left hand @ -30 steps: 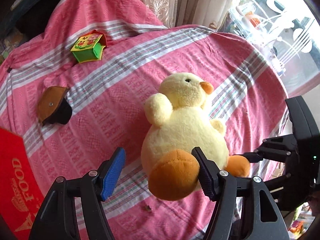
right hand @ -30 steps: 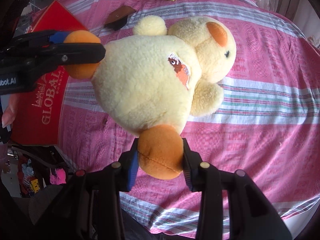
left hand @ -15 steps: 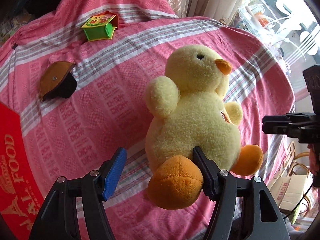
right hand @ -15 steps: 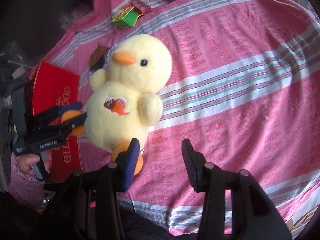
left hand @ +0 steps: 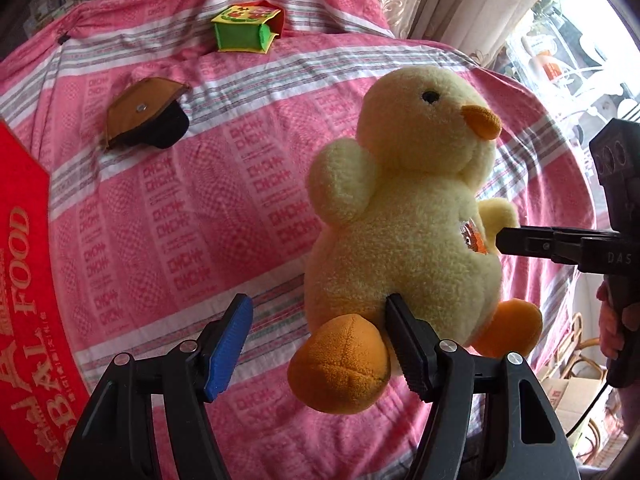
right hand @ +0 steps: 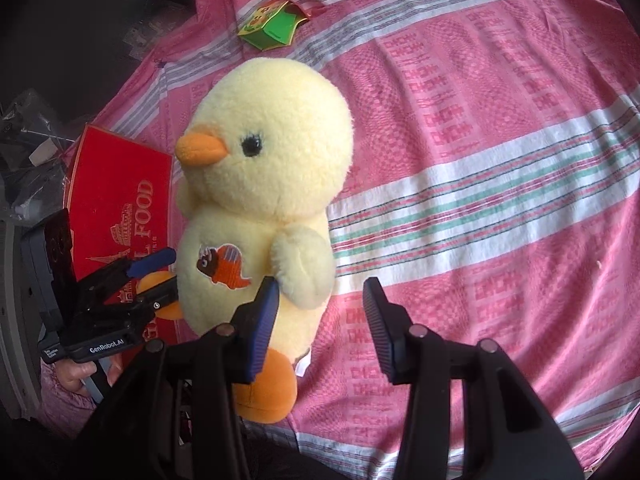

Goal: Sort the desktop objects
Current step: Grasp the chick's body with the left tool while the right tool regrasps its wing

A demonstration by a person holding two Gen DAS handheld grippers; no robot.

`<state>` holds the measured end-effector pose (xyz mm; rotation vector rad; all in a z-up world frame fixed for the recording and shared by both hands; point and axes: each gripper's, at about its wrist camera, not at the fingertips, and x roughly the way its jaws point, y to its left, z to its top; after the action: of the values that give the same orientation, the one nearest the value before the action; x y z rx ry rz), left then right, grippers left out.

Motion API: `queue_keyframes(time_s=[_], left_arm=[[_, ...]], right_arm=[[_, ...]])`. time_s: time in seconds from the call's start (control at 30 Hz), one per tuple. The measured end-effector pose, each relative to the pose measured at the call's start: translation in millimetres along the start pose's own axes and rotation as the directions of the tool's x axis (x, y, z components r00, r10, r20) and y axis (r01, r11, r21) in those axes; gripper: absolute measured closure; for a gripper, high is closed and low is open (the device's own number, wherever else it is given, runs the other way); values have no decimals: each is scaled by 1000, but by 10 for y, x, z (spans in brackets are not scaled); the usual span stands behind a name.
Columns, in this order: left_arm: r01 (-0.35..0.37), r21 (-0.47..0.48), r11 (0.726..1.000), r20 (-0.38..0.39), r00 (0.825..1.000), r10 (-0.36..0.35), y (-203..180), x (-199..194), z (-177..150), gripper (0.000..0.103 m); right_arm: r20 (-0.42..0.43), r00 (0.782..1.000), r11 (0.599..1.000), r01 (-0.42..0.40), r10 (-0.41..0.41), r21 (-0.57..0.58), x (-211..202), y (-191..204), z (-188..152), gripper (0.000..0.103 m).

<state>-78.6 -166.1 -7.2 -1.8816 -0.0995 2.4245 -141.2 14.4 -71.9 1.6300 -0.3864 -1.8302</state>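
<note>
With left claw [left hand: 316, 348] apart round one orange foot of the toy duck [left hand: 404, 232], not pinching, & right claw [right hand: 320, 328] apart, empty, beside its wing, duck stands near worktop [right hand: 500, 140] front edge; steady it before letting go.
</note>
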Motion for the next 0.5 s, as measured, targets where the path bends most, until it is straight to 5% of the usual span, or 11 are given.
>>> queue_keyframes(time_s=[0.23, 0.27, 0.3, 0.5], left_arm=[[16, -25, 1000, 3, 1000, -16, 104, 25, -96, 34], [22, -34, 999, 3, 1000, -22, 130, 32, -116, 34], [27, -40, 999, 3, 1000, -27, 155, 37, -135, 34], [87, -116, 989, -9, 996, -89, 451, -79, -231, 34]], right_arm=[[-7, 999, 996, 41, -41, -76, 155, 258, 95, 64], [-8, 999, 996, 41, -41, -84, 173, 280, 105, 79], [-7, 999, 994, 44, -45, -99, 188, 320, 108, 84], [3, 994, 969, 104, -106, -223, 233, 607, 49, 85]])
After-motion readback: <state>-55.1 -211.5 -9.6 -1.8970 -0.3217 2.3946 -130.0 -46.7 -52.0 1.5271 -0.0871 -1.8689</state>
